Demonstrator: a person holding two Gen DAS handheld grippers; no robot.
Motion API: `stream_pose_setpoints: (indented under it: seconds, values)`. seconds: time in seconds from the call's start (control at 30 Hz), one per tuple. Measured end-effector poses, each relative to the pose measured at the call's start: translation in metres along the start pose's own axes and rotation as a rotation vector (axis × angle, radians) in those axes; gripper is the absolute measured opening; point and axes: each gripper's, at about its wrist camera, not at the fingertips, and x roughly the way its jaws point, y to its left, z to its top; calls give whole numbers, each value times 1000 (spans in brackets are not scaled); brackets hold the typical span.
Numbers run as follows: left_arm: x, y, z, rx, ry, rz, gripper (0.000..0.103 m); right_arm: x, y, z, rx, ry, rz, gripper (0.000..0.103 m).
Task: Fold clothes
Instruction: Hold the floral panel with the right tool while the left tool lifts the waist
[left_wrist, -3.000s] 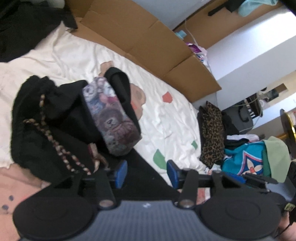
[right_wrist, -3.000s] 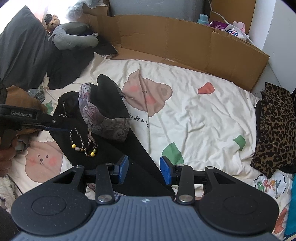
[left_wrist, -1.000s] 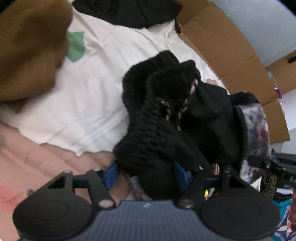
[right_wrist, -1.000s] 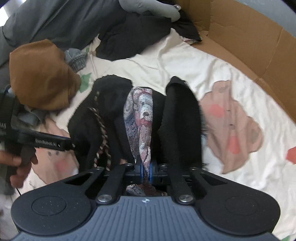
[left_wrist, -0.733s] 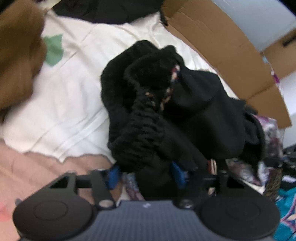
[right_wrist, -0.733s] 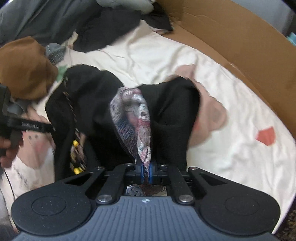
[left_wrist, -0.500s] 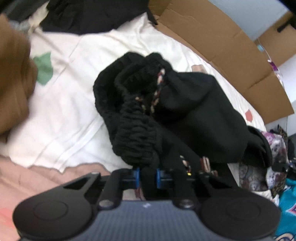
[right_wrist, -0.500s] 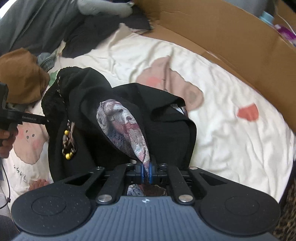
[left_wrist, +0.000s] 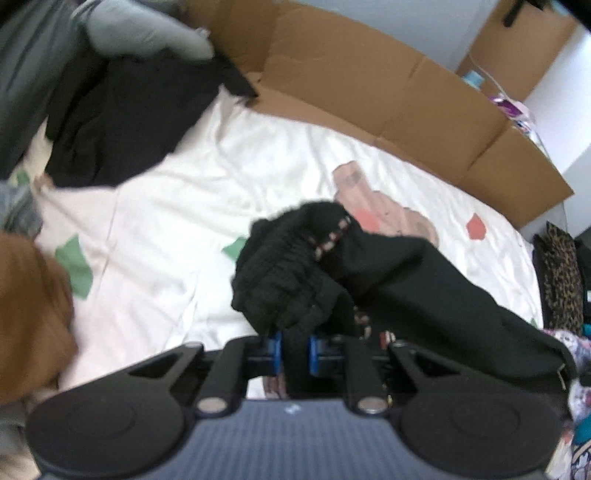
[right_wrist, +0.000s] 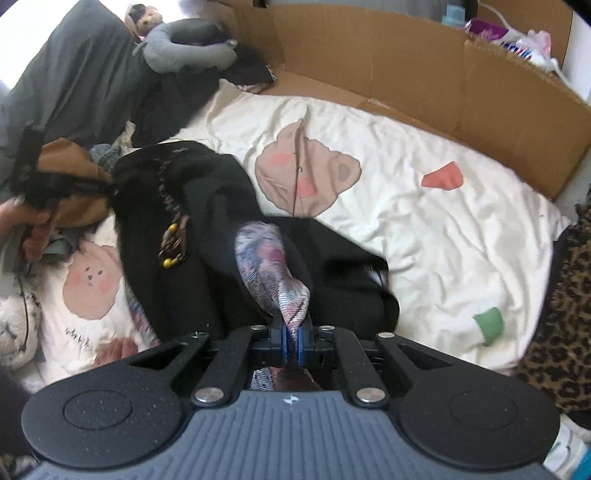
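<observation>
Since a second ago the black garment (right_wrist: 207, 236) has been lifted and drawn across the bed (right_wrist: 424, 229). The left gripper (left_wrist: 293, 350) has just been closing and is now clamped on a knitted edge; the right gripper (right_wrist: 291, 341) is pinched shut on the patterned lining (right_wrist: 269, 269). Opposite ends are held, probably so the garment can be spread for folding. Cardboard (right_wrist: 406, 62) is seen beyond.

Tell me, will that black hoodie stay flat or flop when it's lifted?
Probably flop: the hoodie sags in folds between the left tongs and right tongs. Its cords dangle, so they may swing. The knit part looks thick, so perhaps heavyish.
</observation>
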Motion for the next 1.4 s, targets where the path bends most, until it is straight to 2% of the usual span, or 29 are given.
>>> stream_pose_setpoints:
  seconds: [0.23, 0.33, 0.6, 0.83, 1.1, 1.27, 1.4]
  values:
    - [-9, -35, 32, 147, 2, -30, 14, -43, -17, -29, 1, 21, -10, 3]
    - [2, -38, 33, 159, 6, -59, 14, -51, -28, -45, 7, 44, -33, 3]
    - [21, -59, 44, 192, 18, -162, 13, -71, -70, -80, 140, 71, -101, 3]
    - [24, -86, 71, 243, -25, -234, 13, -104, -90, -82, 216, 19, -189, 3]
    - [11, -117, 103, 292, -94, -262, 13, -143, -101, -67, 221, -53, -261, 3]
    - [30, -122, 97, 300, -64, -247, 13, -135, -109, -77, 241, -46, -275, 3]
    - [57, -115, 71, 302, 1, -220, 13, -103, -113, -107, 280, 9, -254, 3]
